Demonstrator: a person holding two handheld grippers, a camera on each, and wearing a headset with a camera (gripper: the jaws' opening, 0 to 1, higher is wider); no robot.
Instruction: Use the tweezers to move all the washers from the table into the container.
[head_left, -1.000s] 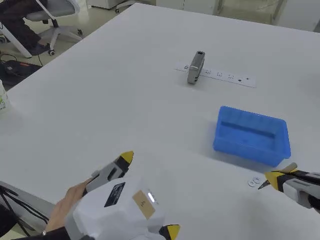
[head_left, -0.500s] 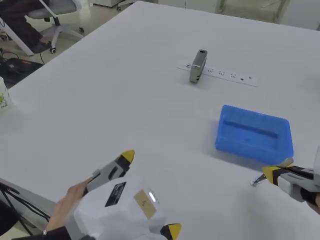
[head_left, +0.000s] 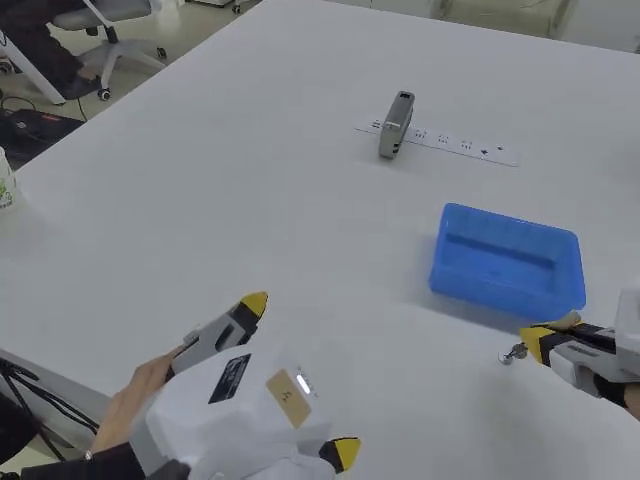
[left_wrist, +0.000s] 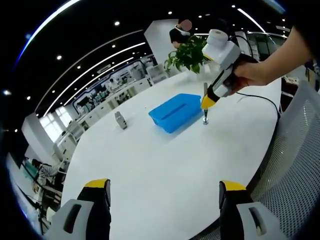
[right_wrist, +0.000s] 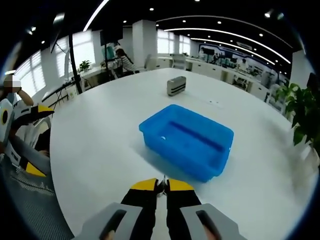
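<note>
Where the right gripper (right_wrist: 163, 186) looks along its own jaws, we find them pressed together on the thin tweezers (left_wrist: 205, 111). These point down at the white table (head_left: 250, 180), just beside the near wall of the blue container (head_left: 508, 262). A small metal glint (head_left: 512, 353) sits at the tweezer tip. We cannot tell whether it is a washer, or whether the tips are pinched. A pale speck (right_wrist: 162, 137) lies inside the container, too small to name. The left gripper (left_wrist: 165, 187) hovers with jaws wide apart near the table edge, well apart from the container. A grey box (head_left: 394, 125) stands at one end of a power strip (head_left: 460, 148) beyond.
</note>
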